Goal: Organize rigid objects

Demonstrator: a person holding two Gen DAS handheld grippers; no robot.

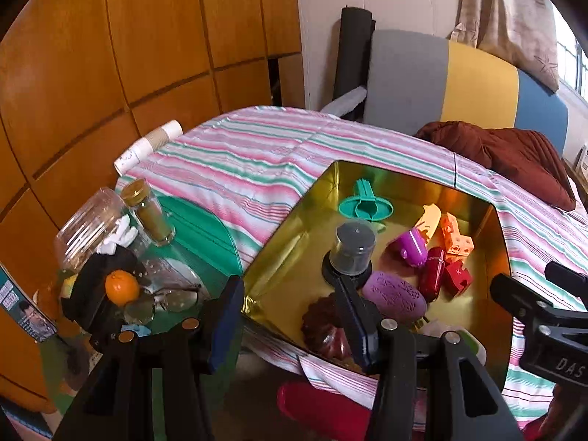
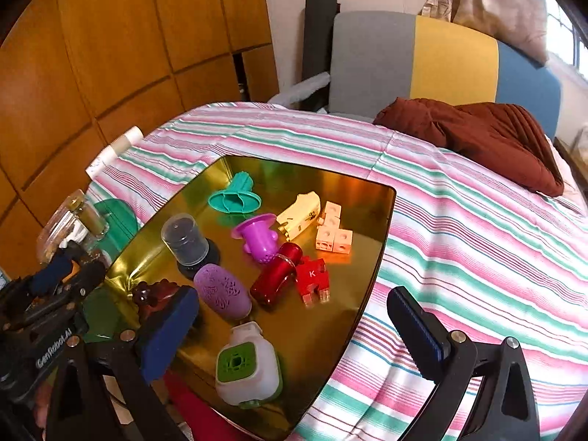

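Both tools hang above the near edge of a gold tray (image 2: 371,228) that lies on a bed with a pink, green and white striped cover (image 2: 459,228). The right tool (image 2: 294,327) has its jaws spread wide with nothing between them; its blue pads sit either side of the tray's near right corner. The left tool (image 1: 294,316) also stands open and empty, over the tray's near left corner.

Inside the tray, a clear capped cylinder on a black base (image 2: 185,242) stands upright at the left. Just near of it lies a purple patterned oval (image 2: 222,290), and left of that a dark red ridged piece (image 2: 154,294), partly hidden by a pad. A white case with a green square face (image 2: 248,367) lies nearest of all. In the middle, a red cylinder (image 2: 277,275) touches a red block marked K (image 2: 312,279). Farther off are a magenta funnel-shaped piece (image 2: 257,237), a teal piece (image 2: 235,194), a cream block (image 2: 299,213) and pale orange cubes (image 2: 332,229).

Left of the bed, a green desk (image 1: 198,220) carries jars (image 1: 147,213) and an orange (image 1: 122,287). A brown blanket (image 2: 477,136) lies far right.
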